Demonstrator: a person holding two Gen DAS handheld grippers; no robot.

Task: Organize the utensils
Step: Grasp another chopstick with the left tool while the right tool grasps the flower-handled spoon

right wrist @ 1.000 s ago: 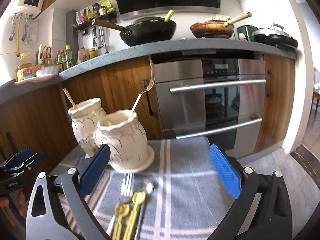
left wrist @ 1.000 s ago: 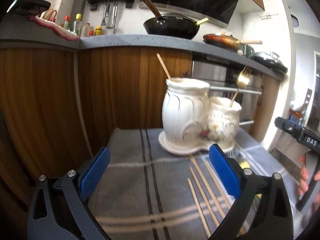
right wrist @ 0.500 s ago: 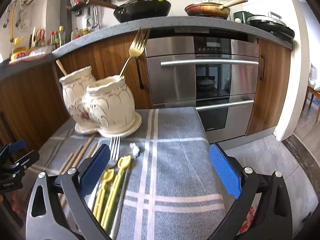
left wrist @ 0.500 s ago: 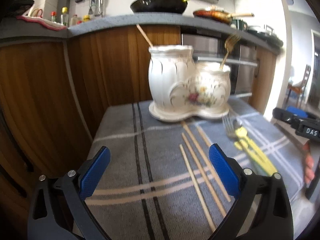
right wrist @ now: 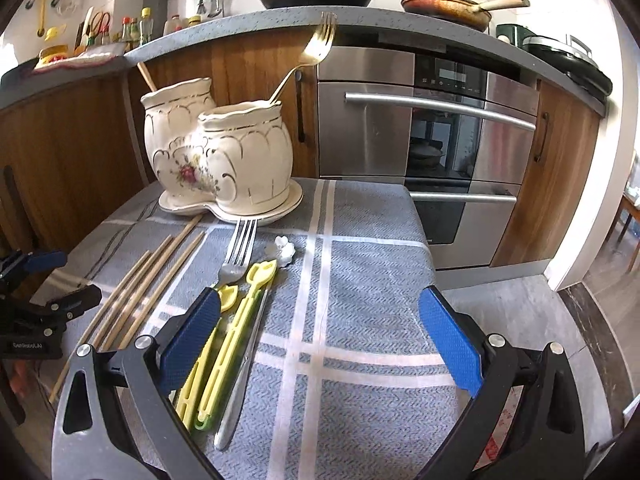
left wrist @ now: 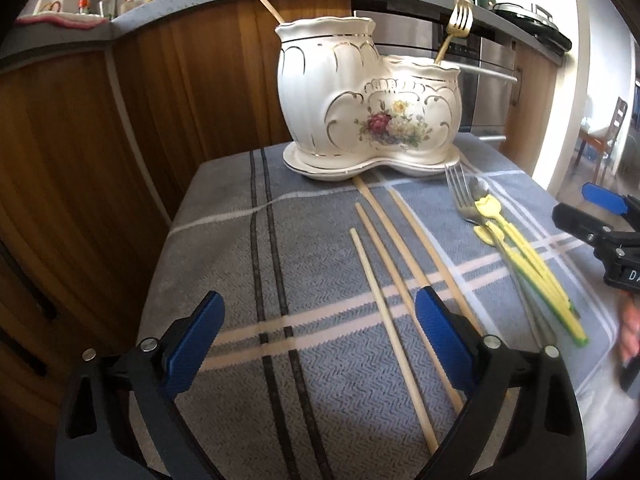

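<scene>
In the left wrist view, the left gripper fills the bottom of the frame with its blue-padded fingers spread wide and nothing between them, poised over a grey plaid cloth. Just right of centre lie four loose wooden chopsticks, running from the lower middle up toward the white ceramic utensil holder in the upper middle of the frame; one chopstick tip reaches the holder's saucer. The holder's taller left pot has a wooden stick leaning out of it, and its lower right pot holds a gold fork. To the right of the chopsticks lie a steel fork and yellow-handled utensils, bunched together. In the right wrist view, the right gripper also stands wide apart and empty at the bottom of the frame; its left finger sits just above the yellow-handled utensils. A stainless oven occupies the upper right.
</scene>
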